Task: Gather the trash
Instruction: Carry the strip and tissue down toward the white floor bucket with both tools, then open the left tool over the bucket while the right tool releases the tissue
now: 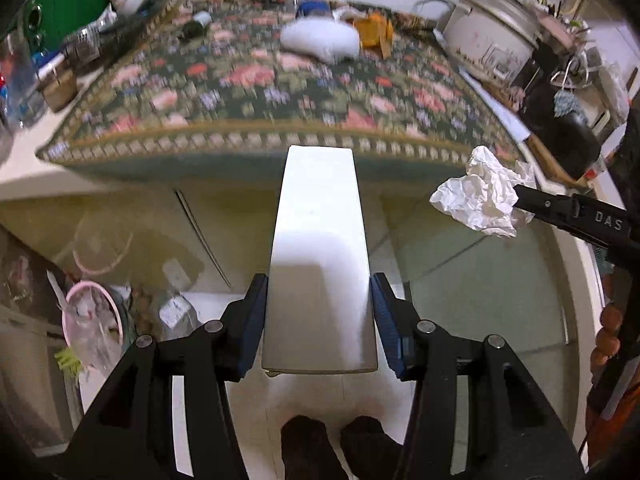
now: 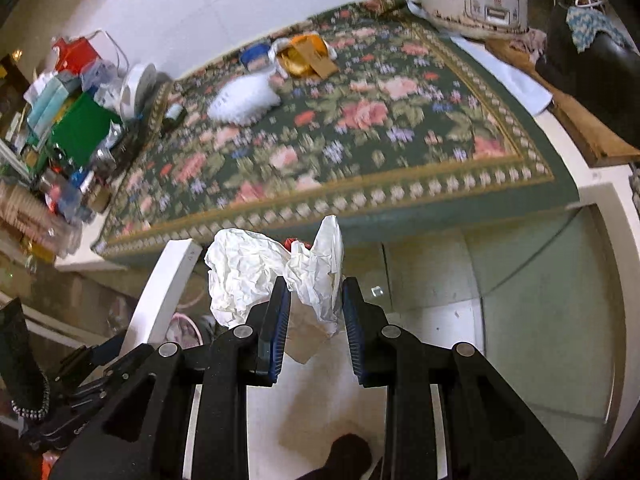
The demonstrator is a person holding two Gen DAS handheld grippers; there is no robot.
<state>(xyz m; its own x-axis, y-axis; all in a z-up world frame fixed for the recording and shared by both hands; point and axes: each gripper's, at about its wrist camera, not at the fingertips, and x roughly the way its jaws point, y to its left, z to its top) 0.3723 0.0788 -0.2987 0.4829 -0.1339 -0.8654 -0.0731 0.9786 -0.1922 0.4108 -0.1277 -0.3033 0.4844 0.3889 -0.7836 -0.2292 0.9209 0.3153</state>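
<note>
My left gripper [image 1: 319, 280] is shut on a long white box [image 1: 320, 248], its blue pads pressing both long sides, held in the air in front of the table edge. My right gripper [image 2: 315, 282] is shut on a crumpled white paper wad [image 2: 248, 272], which bulges out to the left of the fingers. In the left wrist view the right gripper [image 1: 520, 198] comes in from the right with the paper wad [image 1: 484, 192]. In the right wrist view the white box [image 2: 168, 288] shows at lower left. A pink bin [image 1: 92, 320] with a plastic liner stands on the floor, lower left.
A floral cloth [image 2: 360, 128] covers the table. At its far side lie a white pouch [image 1: 320, 40], an orange packet [image 2: 308, 54] and a blue lid [image 2: 254, 56]. A rice cooker [image 1: 488, 40] stands far right, clutter with a green box [image 2: 80, 128] far left. A person's dark-socked feet [image 1: 316, 444] are below.
</note>
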